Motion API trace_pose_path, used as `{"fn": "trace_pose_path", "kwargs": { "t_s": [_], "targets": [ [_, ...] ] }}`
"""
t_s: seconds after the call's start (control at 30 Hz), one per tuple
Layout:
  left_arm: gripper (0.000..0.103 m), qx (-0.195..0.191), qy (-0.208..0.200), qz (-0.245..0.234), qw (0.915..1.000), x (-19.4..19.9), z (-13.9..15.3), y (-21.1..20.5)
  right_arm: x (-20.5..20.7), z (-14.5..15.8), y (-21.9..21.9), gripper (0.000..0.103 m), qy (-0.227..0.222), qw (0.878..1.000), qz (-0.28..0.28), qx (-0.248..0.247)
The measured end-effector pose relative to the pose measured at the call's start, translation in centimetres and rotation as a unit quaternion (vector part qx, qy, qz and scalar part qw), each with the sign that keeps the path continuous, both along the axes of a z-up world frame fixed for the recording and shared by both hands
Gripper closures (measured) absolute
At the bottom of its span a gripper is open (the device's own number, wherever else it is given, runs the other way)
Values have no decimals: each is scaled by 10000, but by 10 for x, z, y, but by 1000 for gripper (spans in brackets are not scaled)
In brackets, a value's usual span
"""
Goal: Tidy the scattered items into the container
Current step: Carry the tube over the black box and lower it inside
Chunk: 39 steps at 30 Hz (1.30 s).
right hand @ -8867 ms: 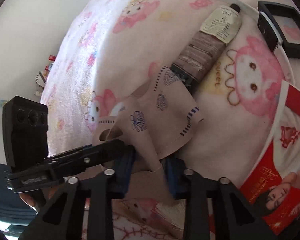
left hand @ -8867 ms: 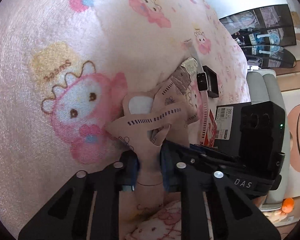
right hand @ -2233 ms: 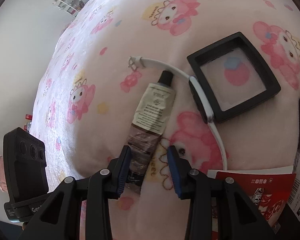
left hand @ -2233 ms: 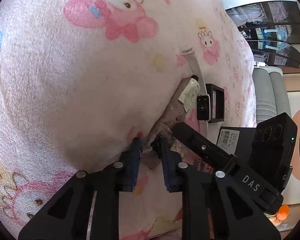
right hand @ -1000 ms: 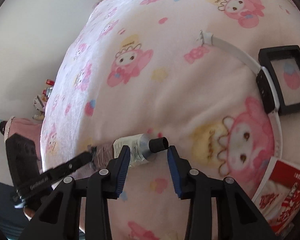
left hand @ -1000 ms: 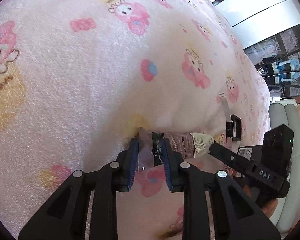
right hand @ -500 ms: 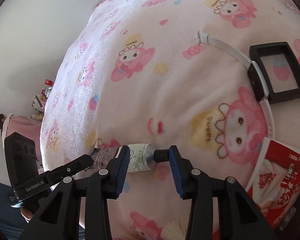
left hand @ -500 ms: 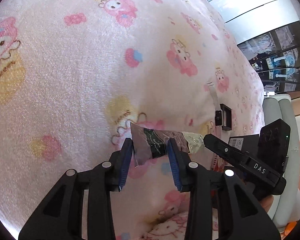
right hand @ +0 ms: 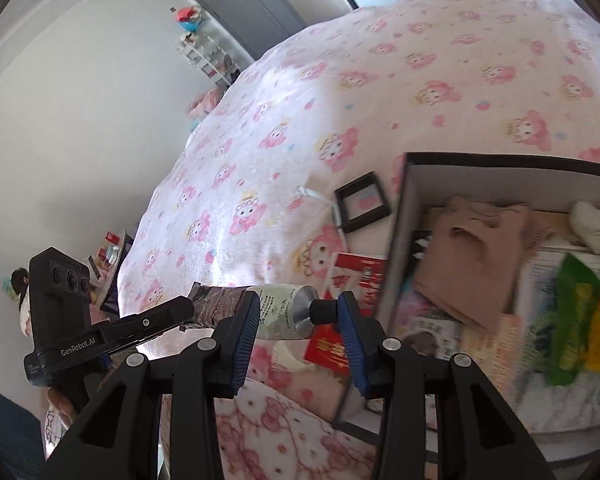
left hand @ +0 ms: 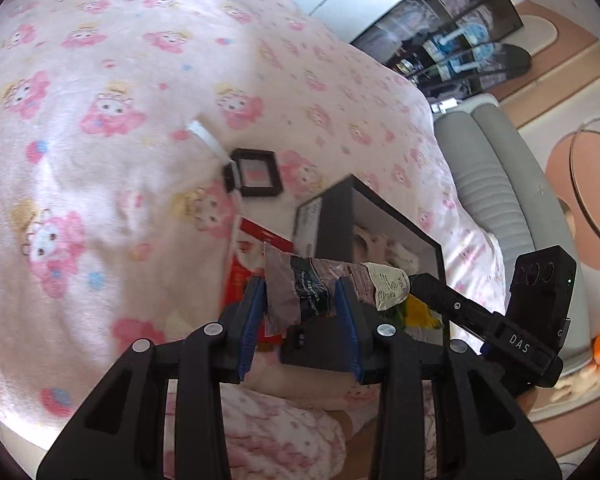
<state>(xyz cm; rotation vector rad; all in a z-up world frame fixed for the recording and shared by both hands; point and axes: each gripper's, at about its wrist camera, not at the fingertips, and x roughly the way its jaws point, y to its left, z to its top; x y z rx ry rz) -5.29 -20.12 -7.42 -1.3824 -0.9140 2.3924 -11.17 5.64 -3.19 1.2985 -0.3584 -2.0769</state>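
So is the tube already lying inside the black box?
No, the tube hangs in the air between both grippers, short of the black box.

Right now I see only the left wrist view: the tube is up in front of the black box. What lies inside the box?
Observer: A beige cloth lies in the box, near its left wall.
Operator: Is there anything else?
Observer: A white fluffy thing sits by the far wall.
Operator: Where is the cap of the tube?
Observer: The black cap of the tube is not yet over the box; it looks to touch one finger of the right gripper.
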Motion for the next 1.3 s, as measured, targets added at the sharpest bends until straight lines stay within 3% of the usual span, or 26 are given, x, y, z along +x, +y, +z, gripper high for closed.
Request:
{"fn": "trace_pose_path", "kwargs": {
  "t_s": [0.13,0.3,0.47,0.63,0.93,1.1,1.3],
  "targets": [
    [68,84,-100,-560,9983,-21,-2,68,8,6,68,66,147,9986,-467,209],
    [68,45,-396,-1075,9934,-36,-20,139,8,-15,136,66,-25,9953,-884,392],
    [67,-400,-863,-1387,9858,-43,-49,181,7,-47,174,66,-332,9927,-1037,511],
    [61,-879,-1115,-1413,9797,-43,-62,192,12,-72,180,66,-603,9925,-949,471],
    [59,-1203,-1328,-1458,9729,-46,-64,195,11,-78,171,66,-528,9935,-777,638],
    [59,-1365,-1187,-1398,9735,-43,-54,193,14,-75,180,66,-491,9943,-879,357],
    [59,-1255,-950,-1459,9767,-43,-47,195,17,-69,177,66,-249,9914,-1048,744]
  ]
}}
